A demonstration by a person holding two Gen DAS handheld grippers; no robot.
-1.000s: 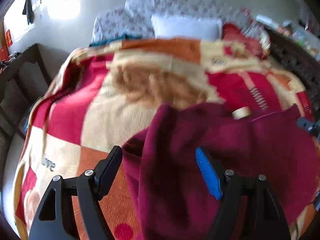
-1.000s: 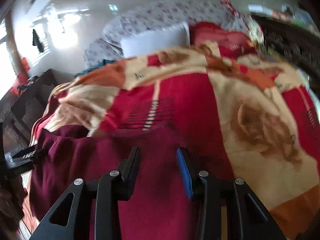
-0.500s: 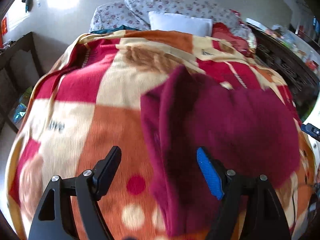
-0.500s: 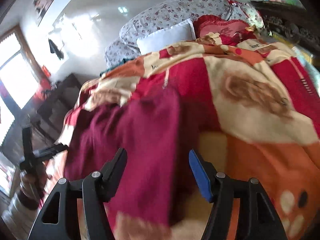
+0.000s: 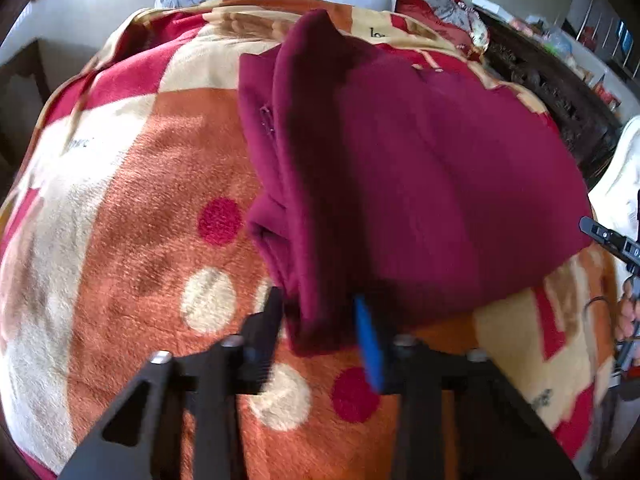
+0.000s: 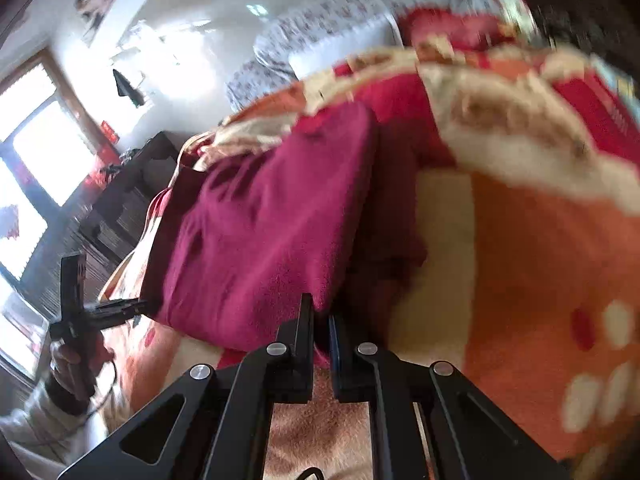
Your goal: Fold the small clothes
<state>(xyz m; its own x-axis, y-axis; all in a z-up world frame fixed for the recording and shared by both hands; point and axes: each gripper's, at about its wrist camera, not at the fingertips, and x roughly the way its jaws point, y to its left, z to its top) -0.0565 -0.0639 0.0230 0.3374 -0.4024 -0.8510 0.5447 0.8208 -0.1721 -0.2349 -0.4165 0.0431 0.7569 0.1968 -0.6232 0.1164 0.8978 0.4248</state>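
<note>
With the maroon garment (image 5: 420, 168) lying partly folded on the bed's blanket (image 5: 132, 208) near its foot edge, both tools, left (image 5: 320, 320) and right (image 6: 320, 320), have just closed, pinching its near corners, so next probably comes lifting them over for another fold.

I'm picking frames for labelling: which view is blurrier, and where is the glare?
Right wrist view: heavy motion smear over the blanket and pillows, window blown out white. Left wrist view: sharper on the maroon garment, blue pad streaked, glare top left; fisheye bending in both.
</note>
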